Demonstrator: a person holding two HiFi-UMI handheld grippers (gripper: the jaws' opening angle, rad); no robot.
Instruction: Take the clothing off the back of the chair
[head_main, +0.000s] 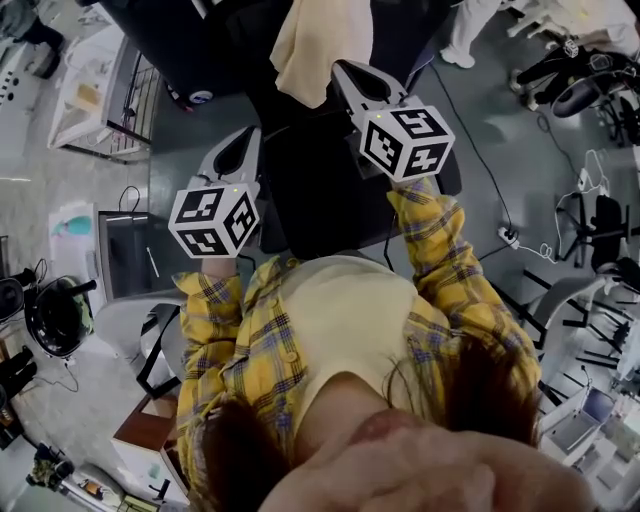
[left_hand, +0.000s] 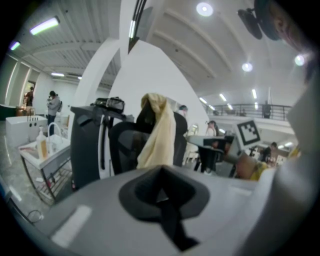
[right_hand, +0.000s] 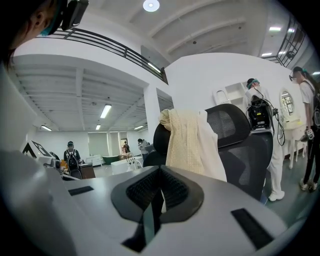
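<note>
We are holding the right gripper (right_hand: 159, 172) with its jaws pressed together and nothing between them. We are pointing it almost level at the chair back, because the garment is hanging high and a straight approach seems to suit that height. The left gripper (left_hand: 160, 175) is likewise closed and empty. In the head view it is sitting at about eight o'clock of the right one and farther from the chair, probably so that it can help once the cloth comes loose. The pale yellow garment (right_hand: 192, 142) is draping over the top edge of the black mesh office chair (right_hand: 240, 127). It is at one o'clock of the right jaws and twelve o'clock of the left jaws, and apart from both. It is hanging folded over that edge, so its own weight is pinning it there. We are judging the removal as not yet begun. Each pair of jaws will have to open before pinching the fabric, and lifting it up over the edge looks safer than tugging sideways, which could swing the chair.
</note>
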